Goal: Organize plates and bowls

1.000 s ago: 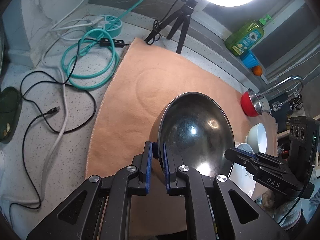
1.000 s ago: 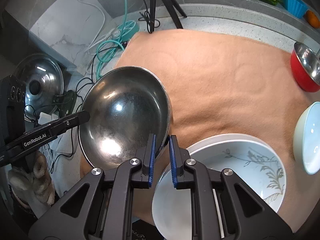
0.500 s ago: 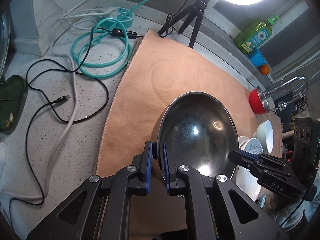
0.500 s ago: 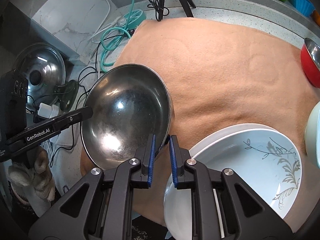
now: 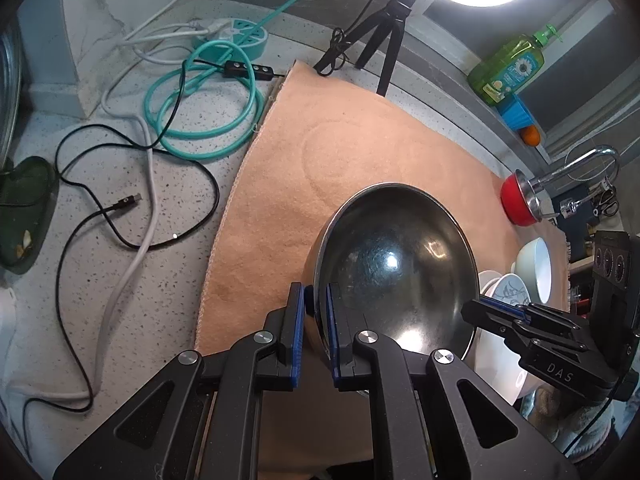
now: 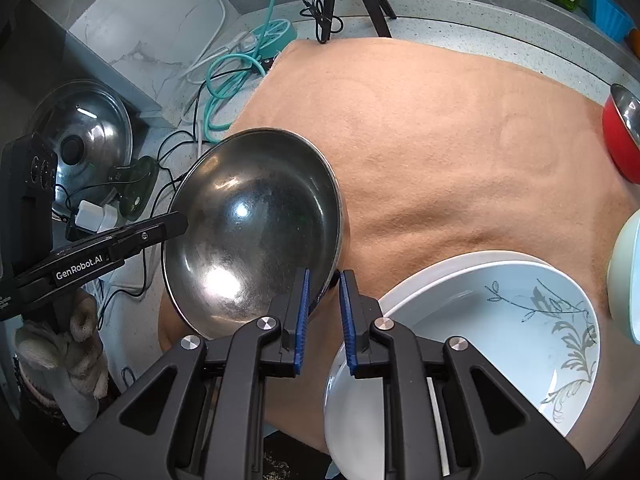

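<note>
I hold a steel bowl (image 5: 396,272) (image 6: 248,232) tilted over the orange mat (image 5: 320,160) (image 6: 440,120), near its left edge. My left gripper (image 5: 316,292) is shut on the bowl's left rim, and its tip (image 6: 180,220) shows in the right wrist view. My right gripper (image 6: 324,276) (image 5: 476,304) grips the opposite rim, with the bowl's wall between its blue pads. Stacked white plates (image 6: 500,320) (image 5: 504,292) with a leaf pattern lie just right of the bowl. Beyond them are a pale green bowl (image 5: 536,264) (image 6: 624,272) and a red bowl (image 5: 516,204) (image 6: 620,140).
Teal and black cables (image 5: 208,120) sprawl on the speckled counter left of the mat. A tripod (image 5: 384,40) stands at the mat's far edge. A green soap bottle (image 5: 508,68) and a faucet (image 5: 580,168) are at the back right. A pot lid (image 6: 84,140) lies at far left.
Both grippers keep their hold on the steel bowl. The bowl and both hands have drifted slightly toward the mat's left edge, and the plates show more fully in the right wrist view.
</note>
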### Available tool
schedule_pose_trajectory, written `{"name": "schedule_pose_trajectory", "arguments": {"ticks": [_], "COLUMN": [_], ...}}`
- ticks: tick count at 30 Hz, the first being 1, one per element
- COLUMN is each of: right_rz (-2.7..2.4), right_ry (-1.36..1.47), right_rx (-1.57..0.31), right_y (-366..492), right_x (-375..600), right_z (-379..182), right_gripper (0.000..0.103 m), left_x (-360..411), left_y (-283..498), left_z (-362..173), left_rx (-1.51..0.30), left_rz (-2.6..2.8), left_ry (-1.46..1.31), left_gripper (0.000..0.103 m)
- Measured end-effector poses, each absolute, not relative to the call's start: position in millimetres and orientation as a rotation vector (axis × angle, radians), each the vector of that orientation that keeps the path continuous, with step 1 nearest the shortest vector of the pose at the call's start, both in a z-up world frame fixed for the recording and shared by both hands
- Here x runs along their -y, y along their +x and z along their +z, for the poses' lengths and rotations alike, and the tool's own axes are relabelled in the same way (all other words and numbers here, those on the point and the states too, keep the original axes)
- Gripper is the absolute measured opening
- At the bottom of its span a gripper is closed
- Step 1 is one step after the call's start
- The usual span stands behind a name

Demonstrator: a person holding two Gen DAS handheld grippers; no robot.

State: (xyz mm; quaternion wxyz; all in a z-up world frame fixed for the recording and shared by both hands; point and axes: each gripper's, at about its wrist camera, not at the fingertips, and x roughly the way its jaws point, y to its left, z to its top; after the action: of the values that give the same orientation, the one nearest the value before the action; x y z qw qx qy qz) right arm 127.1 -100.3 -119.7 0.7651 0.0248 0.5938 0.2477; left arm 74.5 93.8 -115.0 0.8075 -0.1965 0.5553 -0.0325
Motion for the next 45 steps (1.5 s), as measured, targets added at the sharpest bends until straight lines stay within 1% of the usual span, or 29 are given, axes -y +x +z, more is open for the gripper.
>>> {"name": "schedule_pose_trajectory", "arguments": {"ticks": [9, 15, 23, 25, 27, 28, 36, 45], "right_rz": [0.499, 0.464, 0.396, 0.370, 0.340, 0.328, 0.227, 0.156], "right_ry": [0.065, 0.071, 0.116, 0.127, 0.143, 0.149, 0.203, 0.275], "right_rx": [-1.195, -1.148, -1.100, -1.090, -1.076, -1.070, -1.035, -1.048], "right_y": [130, 133, 140, 143, 145, 146, 162, 197], "right_x": [127, 155, 215, 234, 255, 264, 346, 414], "right_z": [-91, -73, -56, -53, -50, -49, -47, -71], "right_gripper": [0.015, 0.015, 0.016, 0.018, 0.030, 0.033, 0.033, 0.033], "left_x": [-72, -40, 18, 33, 49, 57, 116, 161], "left_y": [80, 87, 106, 111, 118, 121, 146, 195], "left_z": [-83, -59, -45, -43, -41, -40, -39, -58], "left_rx": [-1.111, -1.041, -1.003, -0.997, -0.993, -0.991, -0.993, -1.064], "left_rz": [-0.054, -0.092, -0.174, -0.196, -0.217, -0.230, -0.310, -0.389], "left_ry": [-0.309, -0.212, -0.105, -0.087, -0.073, -0.066, -0.027, -0.097], "left_gripper": [0.011, 0.011, 0.011, 0.011, 0.011, 0.011, 0.011, 0.011]}}
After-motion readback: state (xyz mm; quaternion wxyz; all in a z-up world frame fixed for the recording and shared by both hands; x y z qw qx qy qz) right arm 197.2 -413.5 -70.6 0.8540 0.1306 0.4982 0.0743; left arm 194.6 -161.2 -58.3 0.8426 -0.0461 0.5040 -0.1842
